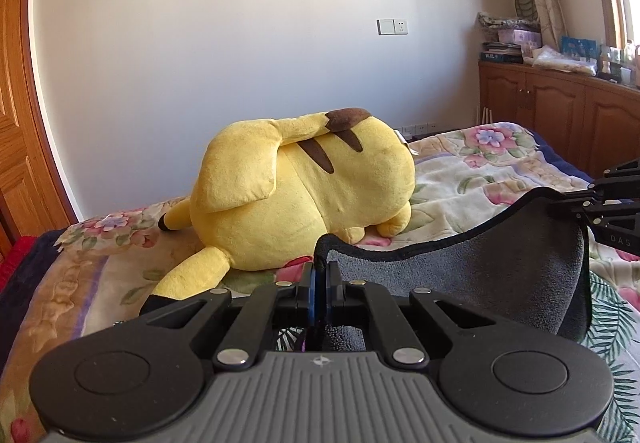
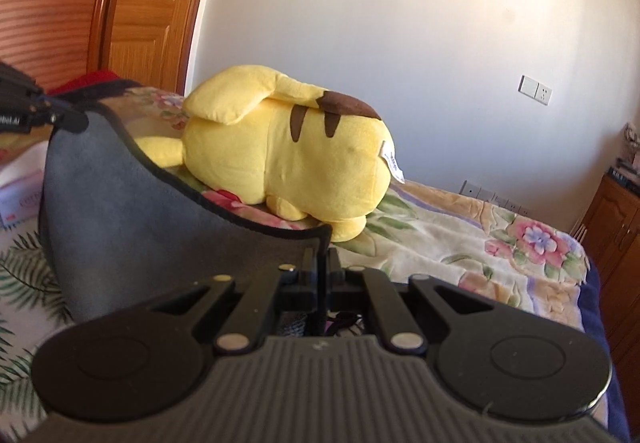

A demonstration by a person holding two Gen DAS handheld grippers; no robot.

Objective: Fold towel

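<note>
A dark grey towel (image 1: 480,271) with a black hem hangs stretched between my two grippers above the bed. My left gripper (image 1: 320,275) is shut on one top corner of the towel. My right gripper (image 2: 320,263) is shut on the other top corner. The towel also shows in the right wrist view (image 2: 132,211), sagging in the middle. The right gripper shows at the right edge of the left wrist view (image 1: 576,209), and the left gripper shows at the left edge of the right wrist view (image 2: 72,121). The towel's lower part is hidden behind the gripper bodies.
A big yellow plush toy (image 1: 304,183) lies on the bed just beyond the towel. The bed has a floral blanket (image 1: 480,167) and a leaf-print sheet (image 2: 24,275). A wooden door (image 1: 16,123) stands left, wooden cabinets (image 1: 560,107) with clutter right.
</note>
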